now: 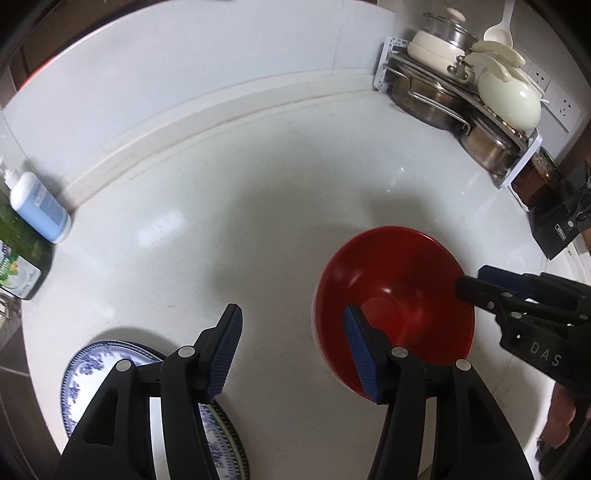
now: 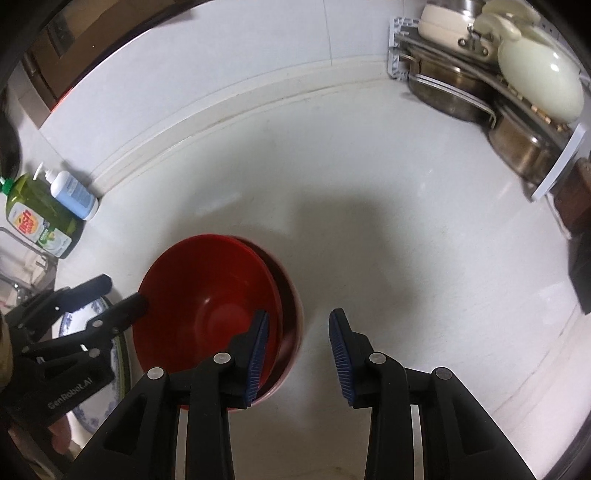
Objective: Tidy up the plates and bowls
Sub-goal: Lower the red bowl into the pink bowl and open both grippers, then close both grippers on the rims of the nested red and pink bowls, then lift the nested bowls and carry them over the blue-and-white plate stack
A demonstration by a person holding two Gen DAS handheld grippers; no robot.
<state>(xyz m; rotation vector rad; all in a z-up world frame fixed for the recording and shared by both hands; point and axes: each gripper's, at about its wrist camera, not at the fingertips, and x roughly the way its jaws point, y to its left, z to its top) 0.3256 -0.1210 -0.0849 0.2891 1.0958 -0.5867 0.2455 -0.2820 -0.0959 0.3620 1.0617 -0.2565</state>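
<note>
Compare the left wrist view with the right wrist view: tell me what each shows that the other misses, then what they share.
Only the left wrist view shows the wall sockets and the white spoon above the pot rack.

Only the right wrist view shows that the red bowl sits nested in a second red bowl, and the green bottle's cap.

Both show the red bowl, the blue-patterned plate, the blue pump bottle, the pot rack, and both grippers with open jaws.
</note>
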